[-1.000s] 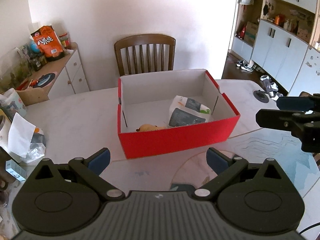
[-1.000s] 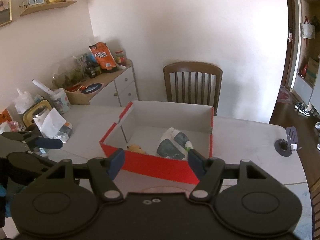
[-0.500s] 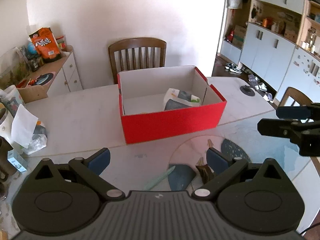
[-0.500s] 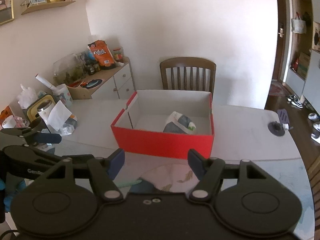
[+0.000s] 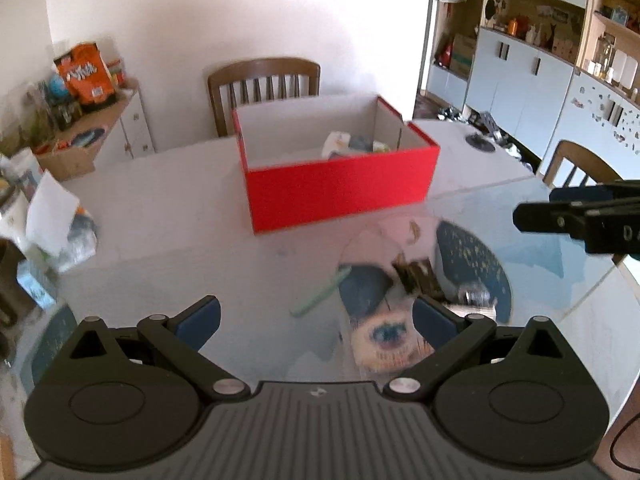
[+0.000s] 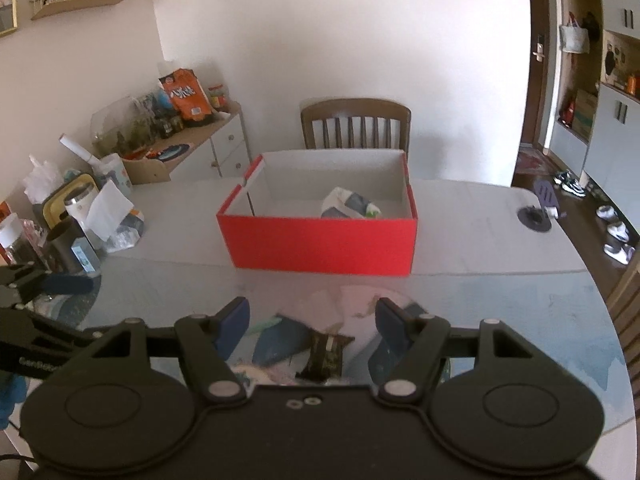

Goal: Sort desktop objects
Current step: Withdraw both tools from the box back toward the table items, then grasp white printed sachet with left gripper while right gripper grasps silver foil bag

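A red cardboard box (image 5: pixel 338 190) (image 6: pixel 320 246) stands on the table with a white and grey packet (image 5: pixel 350 145) (image 6: pixel 350 205) inside. Nearer me, loose things lie on the glass: a pale green stick (image 5: pixel 320 291), a dark brown wrapped snack (image 5: pixel 416 276) (image 6: pixel 326 354) and a round eye-patterned piece (image 5: pixel 386 342). My left gripper (image 5: pixel 316 320) hangs open above them with nothing between its blue pads. In the right wrist view my right gripper (image 6: pixel 312 320) is open too, and the brown snack shows in the gap below it. Each gripper shows at the other view's edge.
A wooden chair (image 6: pixel 356 126) stands behind the box. Cups, tissues and packets (image 6: pixel 76 216) crowd the table's left edge in front of a sideboard (image 6: pixel 180 152). A dark round disc (image 6: pixel 534 214) sits at the far right. Cabinets (image 5: pixel 520 80) line the right wall.
Both grippers have drawn back from the red box and sunk a little, so the box looks smaller and the loose things on the glass have come into view. Both grippers stay open.
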